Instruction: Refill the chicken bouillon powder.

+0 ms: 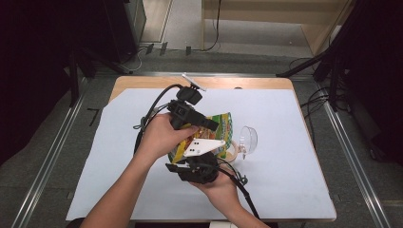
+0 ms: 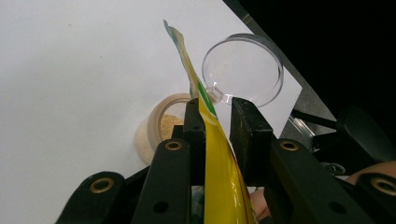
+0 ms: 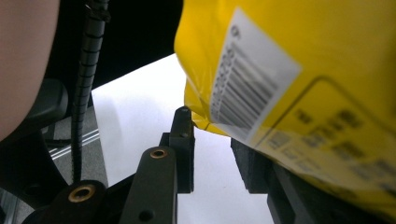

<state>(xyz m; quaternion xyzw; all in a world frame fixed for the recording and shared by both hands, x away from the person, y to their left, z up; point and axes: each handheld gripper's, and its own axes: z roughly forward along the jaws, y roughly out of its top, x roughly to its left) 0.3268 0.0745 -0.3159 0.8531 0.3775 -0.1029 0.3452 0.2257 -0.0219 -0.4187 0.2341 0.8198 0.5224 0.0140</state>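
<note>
White matte sheet (image 1: 142, 156), crinkly yellow pouch (image 1: 223, 124)

Setting reads as a lab or recording studio bay, not a home. A wooden table (image 1: 285, 83) stands alone on grey carpet-tile floor (image 1: 43, 156), its top covered by a plain white sheet (image 1: 285, 156) — a bare, uniform work surface. Metal floor rails (image 1: 52, 156) run along both sides of the table. Dark tripod or stand legs (image 1: 332, 61) rise at the right and left, with loose black cables (image 1: 313, 102) trailing across the floor near them. Behind the table: light plywood panelling (image 1: 285, 14) and black equipment housings (image 1: 119, 28) — surroundings otherwise dark, with light concentrated on the table.
</note>
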